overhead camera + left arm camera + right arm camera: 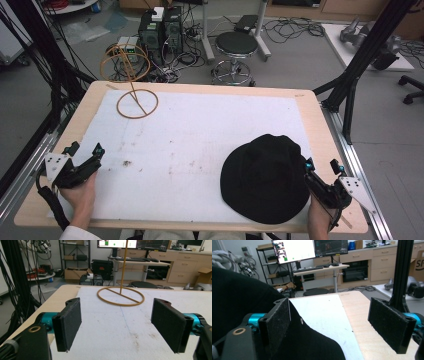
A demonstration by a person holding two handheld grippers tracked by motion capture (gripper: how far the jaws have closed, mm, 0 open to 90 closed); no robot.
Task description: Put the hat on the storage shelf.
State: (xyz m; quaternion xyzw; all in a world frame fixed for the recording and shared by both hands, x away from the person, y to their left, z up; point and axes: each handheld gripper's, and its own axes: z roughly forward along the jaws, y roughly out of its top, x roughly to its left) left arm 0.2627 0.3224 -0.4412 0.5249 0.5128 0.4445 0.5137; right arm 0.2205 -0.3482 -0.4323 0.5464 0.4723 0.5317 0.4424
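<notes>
Right gripper (320, 169) rests at the table's near right edge with its jaws spread wide and gripping nothing — its left pad (277, 322) sits just at the brim of the black hat (265, 177), which lies on the white mat (200, 135) at the near right. Left gripper (86, 150), likewise released with jaws apart, sits at the near left edge over bare mat — well beyond it, at the far left of the wooden table (310, 107), stands the wire hat stand (131, 80).

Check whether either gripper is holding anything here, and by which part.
Nothing is held. The left gripper has open jaws over bare mat. The right gripper is open too, beside the black hat, whose brim lies between its jaws ungripped.
</notes>
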